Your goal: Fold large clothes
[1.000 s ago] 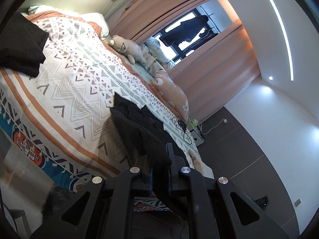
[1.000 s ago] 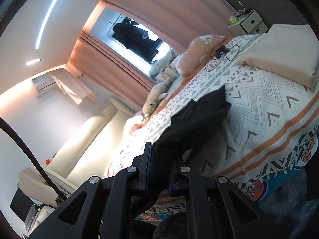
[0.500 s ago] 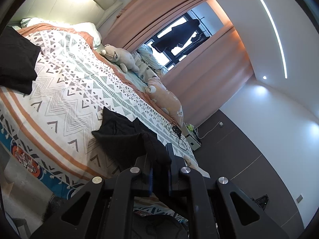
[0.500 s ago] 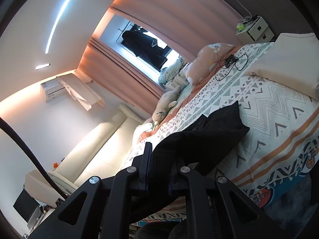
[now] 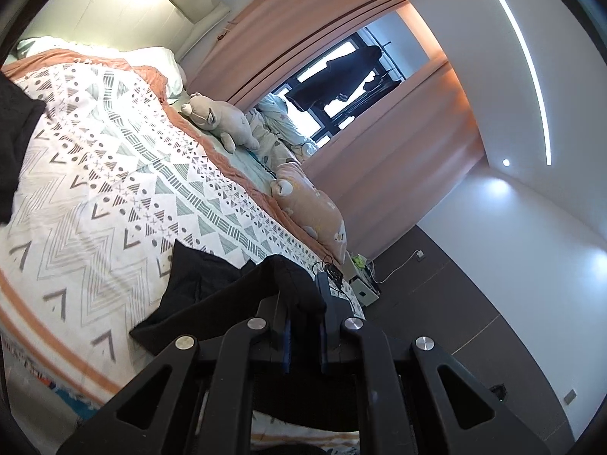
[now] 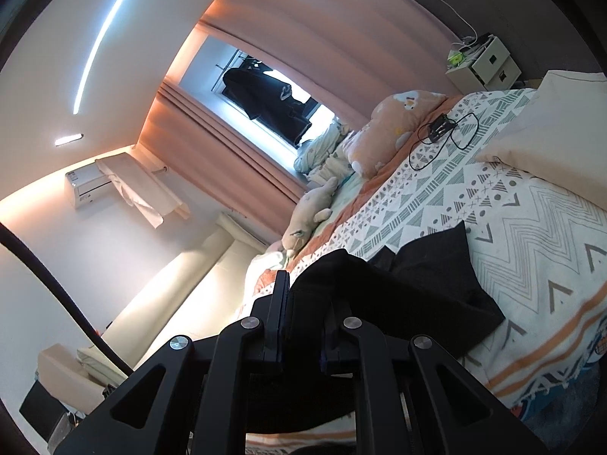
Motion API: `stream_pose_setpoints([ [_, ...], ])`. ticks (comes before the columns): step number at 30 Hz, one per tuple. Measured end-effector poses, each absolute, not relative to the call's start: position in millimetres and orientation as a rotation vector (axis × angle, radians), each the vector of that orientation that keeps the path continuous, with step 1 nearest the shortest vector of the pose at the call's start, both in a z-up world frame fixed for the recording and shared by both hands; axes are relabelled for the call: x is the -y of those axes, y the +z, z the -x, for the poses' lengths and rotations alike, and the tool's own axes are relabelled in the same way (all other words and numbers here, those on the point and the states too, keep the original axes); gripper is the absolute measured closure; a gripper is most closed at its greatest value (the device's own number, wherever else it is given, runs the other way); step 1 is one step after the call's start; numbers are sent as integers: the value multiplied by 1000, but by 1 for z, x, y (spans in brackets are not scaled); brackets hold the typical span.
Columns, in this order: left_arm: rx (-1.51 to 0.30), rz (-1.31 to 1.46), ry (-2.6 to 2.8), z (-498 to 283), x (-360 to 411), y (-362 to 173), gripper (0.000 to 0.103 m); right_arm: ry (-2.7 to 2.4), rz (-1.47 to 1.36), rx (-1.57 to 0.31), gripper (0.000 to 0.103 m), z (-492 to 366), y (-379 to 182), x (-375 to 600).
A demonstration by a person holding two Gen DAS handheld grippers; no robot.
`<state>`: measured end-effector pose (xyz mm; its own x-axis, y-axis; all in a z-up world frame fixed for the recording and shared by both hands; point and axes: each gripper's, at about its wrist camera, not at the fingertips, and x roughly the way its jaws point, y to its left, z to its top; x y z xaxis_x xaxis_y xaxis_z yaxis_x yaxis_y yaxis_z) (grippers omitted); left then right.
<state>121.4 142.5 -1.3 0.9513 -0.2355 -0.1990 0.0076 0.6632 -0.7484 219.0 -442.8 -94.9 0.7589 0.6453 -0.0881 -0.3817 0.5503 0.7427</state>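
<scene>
Two hand-held grippers, left (image 5: 303, 326) and right (image 6: 301, 326), each pinch the black garment (image 6: 417, 288), apparently trailing toward twelve o'clock over the bed (image 5: 95, 189).

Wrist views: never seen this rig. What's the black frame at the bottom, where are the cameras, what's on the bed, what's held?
There is no robot here. A person holds a two-finger tool in each hand, and a fisheye camera on each one looks forward along its fingers. The black frame at the bottom of each picture is that tool seen from behind.

The left wrist view shows the left tool; the right wrist view shows the right tool. Both are shut on the same black garment, each pinching a part of it, while the rest trails onto the bed.

The bed has a patterned cover. On it lie two plush toys, a second dark cloth at the left edge, a pale pillow and a black cable. Behind are pink curtains and a window.
</scene>
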Motion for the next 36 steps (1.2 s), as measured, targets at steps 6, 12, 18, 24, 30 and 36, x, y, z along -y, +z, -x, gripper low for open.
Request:
stream_pose_setpoints([
  [6, -304, 855, -135, -183, -158, 4, 91, 589, -781, -377, 94, -275, -80, 420],
  [12, -324, 864, -117, -241, -167, 1, 91, 558, -804, -384, 94, -324, -70, 399],
  [18, -350, 873, -105, -296, -177, -11, 91, 540, -845, -415, 94, -373, -78, 378],
  [24, -365, 901, -66, -351, -178, -28, 91, 484, -941, -450, 94, -419, -94, 366],
  [30, -456, 935, 25, -402, -183, -56, 91, 373, -1026, -508, 93, -454, -116, 346],
  [36, -547, 936, 92, -439, -179, -95, 91, 303, -1018, -555, 90, -473, -132, 335],
])
